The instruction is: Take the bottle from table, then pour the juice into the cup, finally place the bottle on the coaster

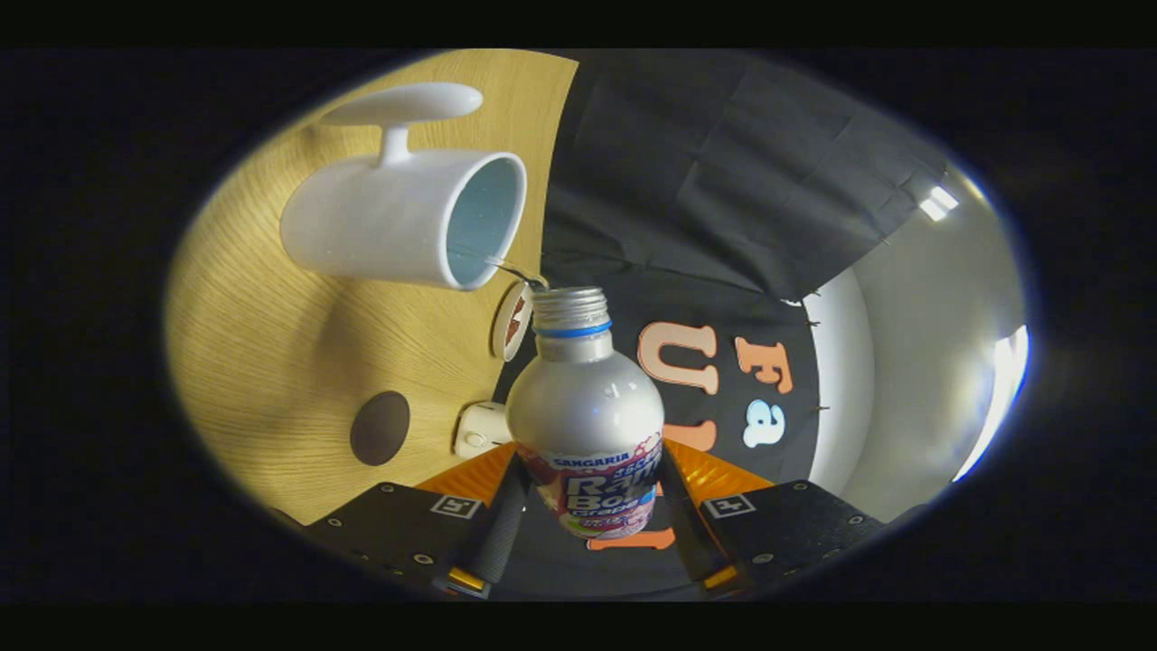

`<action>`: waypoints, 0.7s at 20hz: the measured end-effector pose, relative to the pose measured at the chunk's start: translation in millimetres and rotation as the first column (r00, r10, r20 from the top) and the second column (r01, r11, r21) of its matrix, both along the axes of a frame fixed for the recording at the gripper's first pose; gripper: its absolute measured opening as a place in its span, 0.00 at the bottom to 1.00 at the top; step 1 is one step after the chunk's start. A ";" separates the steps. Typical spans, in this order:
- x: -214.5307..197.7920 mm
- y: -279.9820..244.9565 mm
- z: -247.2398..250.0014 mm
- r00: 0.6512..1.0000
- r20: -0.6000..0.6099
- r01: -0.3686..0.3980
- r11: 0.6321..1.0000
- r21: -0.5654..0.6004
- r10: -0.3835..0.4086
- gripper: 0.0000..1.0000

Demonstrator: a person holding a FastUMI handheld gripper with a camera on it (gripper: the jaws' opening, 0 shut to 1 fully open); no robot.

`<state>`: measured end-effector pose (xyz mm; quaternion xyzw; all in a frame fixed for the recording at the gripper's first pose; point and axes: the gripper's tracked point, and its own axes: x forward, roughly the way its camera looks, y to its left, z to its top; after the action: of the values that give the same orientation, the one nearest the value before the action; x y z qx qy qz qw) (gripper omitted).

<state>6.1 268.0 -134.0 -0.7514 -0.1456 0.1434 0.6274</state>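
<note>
Both black gripper [587,506] fingers clamp the labelled body of the silver, blue-ringed aluminium bottle [586,407] at lower centre, tipped so its open neck meets the rim of the white ceramic cup [398,221] at upper left; a thin stream crosses. The round brown coaster [380,428] lies lower left on the wooden table [262,362].

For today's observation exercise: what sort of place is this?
Probably a staged test booth, not a home: a black cloth wall, a bare wooden table, and a claw tipping a bottle over a cup.
</note>
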 end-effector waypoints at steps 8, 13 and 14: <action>1.0 1.0 1.2 1.000 0.008 -0.019 1.000 -0.015 0.019 0.74; 1.2 1.4 2.6 0.999 0.018 -0.030 0.999 -0.028 0.030 0.74; 0.9 2.0 2.4 0.999 0.016 -0.031 0.999 -0.028 0.031 0.74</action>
<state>7.0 270.0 -131.6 -0.7590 -0.1605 0.1488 0.6132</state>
